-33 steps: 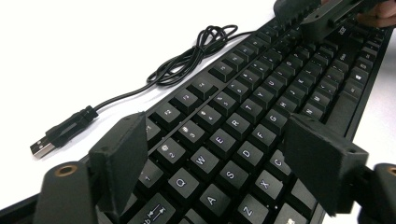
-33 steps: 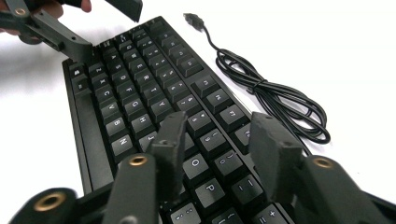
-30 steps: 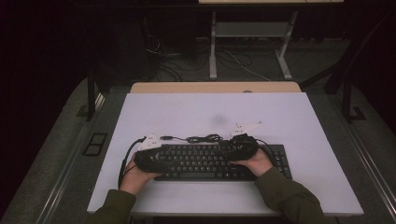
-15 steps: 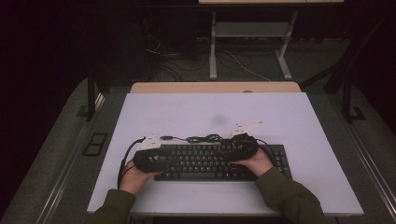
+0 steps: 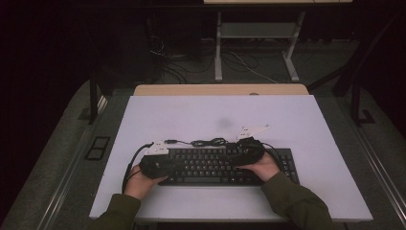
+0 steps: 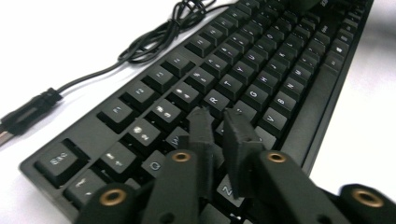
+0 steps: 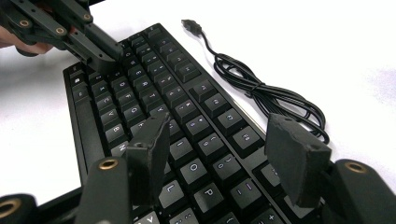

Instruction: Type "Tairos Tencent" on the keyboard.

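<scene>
A: What's at the left?
B: The left gripper (image 5: 160, 164) hovers over the keyboard's (image 5: 210, 165) left end. Its fingers (image 6: 205, 135) have just been closing and now stand nearly together, nothing between them.
A: And the keyboard?
B: It lies flat near the front edge of the white worktop (image 5: 191, 115), its cable (image 5: 206, 142) coiled just behind it.
A: The right side?
B: The right gripper (image 5: 249, 149) sits above the keys, fingers (image 7: 294, 156) apart, holding nothing.
</scene>
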Action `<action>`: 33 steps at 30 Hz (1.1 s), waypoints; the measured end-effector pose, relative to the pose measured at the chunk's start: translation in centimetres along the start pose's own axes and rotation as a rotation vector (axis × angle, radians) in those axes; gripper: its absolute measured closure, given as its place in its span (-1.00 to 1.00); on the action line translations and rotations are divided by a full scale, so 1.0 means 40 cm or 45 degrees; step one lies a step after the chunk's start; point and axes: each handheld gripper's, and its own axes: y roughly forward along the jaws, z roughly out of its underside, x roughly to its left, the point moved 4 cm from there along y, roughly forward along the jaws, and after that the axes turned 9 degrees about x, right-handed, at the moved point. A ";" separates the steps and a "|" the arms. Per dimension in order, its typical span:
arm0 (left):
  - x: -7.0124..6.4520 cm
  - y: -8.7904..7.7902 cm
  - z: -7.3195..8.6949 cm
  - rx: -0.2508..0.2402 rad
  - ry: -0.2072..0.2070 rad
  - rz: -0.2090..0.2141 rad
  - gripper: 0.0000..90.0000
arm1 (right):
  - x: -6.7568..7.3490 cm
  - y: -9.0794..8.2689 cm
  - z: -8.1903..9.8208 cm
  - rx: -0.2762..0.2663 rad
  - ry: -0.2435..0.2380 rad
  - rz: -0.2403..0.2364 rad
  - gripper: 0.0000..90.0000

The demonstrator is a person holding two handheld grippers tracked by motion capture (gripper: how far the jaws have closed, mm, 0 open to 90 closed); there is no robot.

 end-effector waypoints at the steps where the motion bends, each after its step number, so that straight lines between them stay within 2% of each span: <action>1: -0.003 0.002 -0.001 0.000 -0.004 0.002 0.88 | 0.000 0.000 0.000 -0.001 -0.001 0.000 -0.11; 4: -0.006 0.003 -0.003 0.013 0.005 0.009 0.97 | 0.000 0.000 0.000 -0.001 0.000 -0.001 -0.11; 6: -0.006 0.004 -0.003 0.026 0.016 0.006 0.97 | 0.001 0.001 0.000 0.000 0.000 -0.002 -0.11; 10: -0.007 0.005 -0.003 0.028 0.003 0.005 0.97 | 0.000 0.001 0.001 0.001 0.001 -0.002 -0.11; 33: 0.000 0.014 0.003 0.048 0.001 0.008 0.97 | -0.001 0.002 0.002 -0.001 -0.001 0.000 -0.11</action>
